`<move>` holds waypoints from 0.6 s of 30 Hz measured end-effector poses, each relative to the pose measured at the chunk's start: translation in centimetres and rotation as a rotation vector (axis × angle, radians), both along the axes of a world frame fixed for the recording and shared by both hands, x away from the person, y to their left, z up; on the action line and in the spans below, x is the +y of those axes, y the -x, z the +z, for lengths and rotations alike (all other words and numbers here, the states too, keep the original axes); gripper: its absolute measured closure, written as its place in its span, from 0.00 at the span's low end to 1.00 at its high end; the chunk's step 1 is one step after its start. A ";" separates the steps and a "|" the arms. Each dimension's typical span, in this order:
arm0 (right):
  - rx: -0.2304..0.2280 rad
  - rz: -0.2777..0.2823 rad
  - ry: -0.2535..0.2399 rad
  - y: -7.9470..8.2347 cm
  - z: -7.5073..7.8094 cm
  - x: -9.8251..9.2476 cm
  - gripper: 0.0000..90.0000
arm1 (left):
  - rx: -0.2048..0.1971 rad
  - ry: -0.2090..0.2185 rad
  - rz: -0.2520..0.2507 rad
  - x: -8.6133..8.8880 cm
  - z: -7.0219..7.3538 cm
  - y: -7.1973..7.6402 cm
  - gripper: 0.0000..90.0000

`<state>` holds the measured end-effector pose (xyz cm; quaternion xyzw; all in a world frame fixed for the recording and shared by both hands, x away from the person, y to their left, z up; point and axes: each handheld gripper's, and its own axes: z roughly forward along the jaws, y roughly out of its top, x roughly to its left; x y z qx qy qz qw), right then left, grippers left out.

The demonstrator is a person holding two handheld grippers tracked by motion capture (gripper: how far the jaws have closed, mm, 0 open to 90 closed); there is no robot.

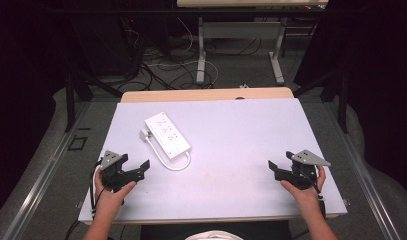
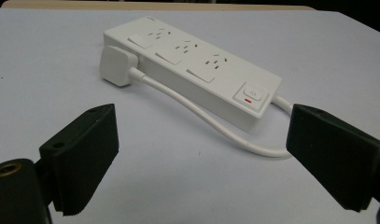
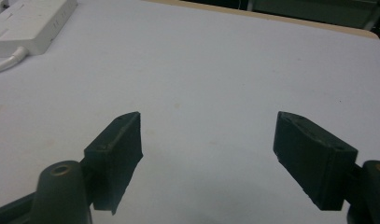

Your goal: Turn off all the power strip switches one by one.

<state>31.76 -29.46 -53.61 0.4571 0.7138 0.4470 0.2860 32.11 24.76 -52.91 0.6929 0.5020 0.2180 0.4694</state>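
**Power strip untouched, both grippers waiting**

The white power strip (image 1: 167, 131) lies on the left half of the tabletop (image 1: 241, 145), its cord (image 1: 163, 161) looped beside it and its plug (image 2: 117, 65) resting against one end. The left hand-held gripper (image 1: 139, 167) sits near it, jaws wide and empty. The right hand-held gripper (image 1: 278, 167) is well apart, also wide and empty. Judging by this, nothing is started: all 3 sockets are free and the grasp is yet to come.

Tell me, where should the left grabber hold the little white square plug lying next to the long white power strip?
Probably by the white square plug's two flat sides, coming down from above with the left gripper, open now. It lies flat against the long white power strip's end, its white cable trailing away.
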 end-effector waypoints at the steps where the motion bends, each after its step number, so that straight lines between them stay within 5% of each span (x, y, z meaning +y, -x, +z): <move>1: 0.000 0.000 0.000 0.0 0.0 0.0 0.26 | -0.007 -0.003 -0.002 -0.1 0.1 0.1 0.11; 6: -0.054 0.014 -0.007 0.3 0.0 0.1 0.26 | -0.024 -0.026 -0.007 -0.4 0.3 0.2 0.16; 11: -0.039 0.010 -0.001 0.4 -0.1 0.1 0.26 | -0.041 -0.037 -0.003 -0.6 0.7 0.1 0.21; 14: -0.042 0.018 -0.019 0.3 -0.2 0.2 0.26 | -0.074 -0.032 0.002 -0.8 1.0 -0.1 0.35; 18: -0.037 0.016 -0.022 0.4 -0.2 0.2 0.26 | -0.053 -0.011 -0.014 -1.1 1.5 -0.7 0.44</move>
